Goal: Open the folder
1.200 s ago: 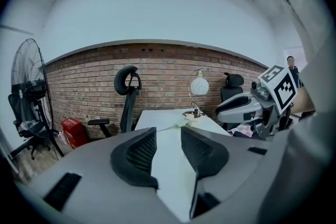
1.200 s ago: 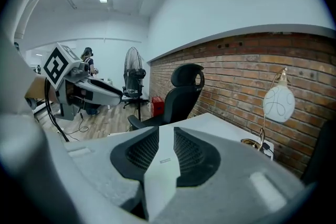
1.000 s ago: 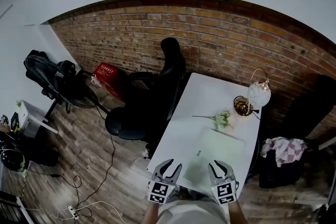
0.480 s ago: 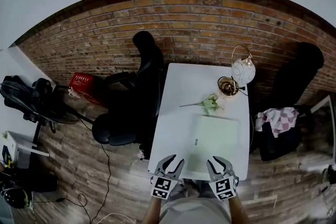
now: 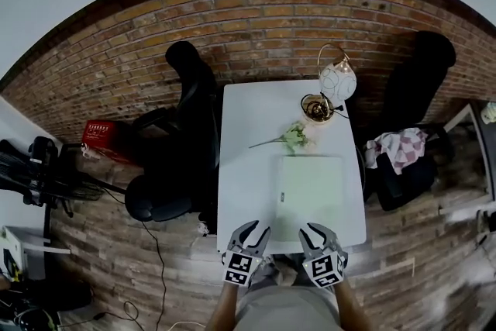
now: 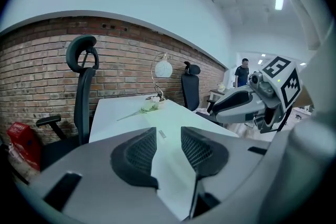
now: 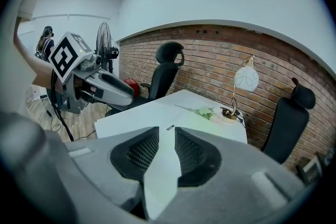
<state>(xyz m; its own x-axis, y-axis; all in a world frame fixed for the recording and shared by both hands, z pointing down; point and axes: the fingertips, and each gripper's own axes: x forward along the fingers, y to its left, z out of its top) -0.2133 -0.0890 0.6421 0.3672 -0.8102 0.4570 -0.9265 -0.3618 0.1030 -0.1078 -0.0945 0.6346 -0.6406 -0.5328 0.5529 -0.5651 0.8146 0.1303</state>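
A pale green folder [image 5: 310, 190] lies shut on the white table [image 5: 244, 167], toward its near right part; a small label shows on its left edge. My left gripper [image 5: 252, 231] and right gripper [image 5: 314, 232] hover side by side over the table's near edge, just short of the folder. Both are open with nothing between the jaws. In the left gripper view the folder [image 6: 169, 124] stretches ahead of the left gripper [image 6: 169, 138], with the right gripper [image 6: 236, 105] beside it. In the right gripper view the folder [image 7: 191, 120] lies ahead of the right gripper [image 7: 167, 136].
A cut flower [image 5: 291, 138], a gold dish [image 5: 316, 108] and a globe lamp [image 5: 337, 81] sit at the table's far end. A black office chair [image 5: 190, 97] stands to the left, and another chair [image 5: 422, 62] with a cloth [image 5: 399, 147] to the right. A brick wall is behind.
The head view has swung so the table now sits in the middle and straight. Both grippers have sunk a little toward the table's near edge, still side by side and open.
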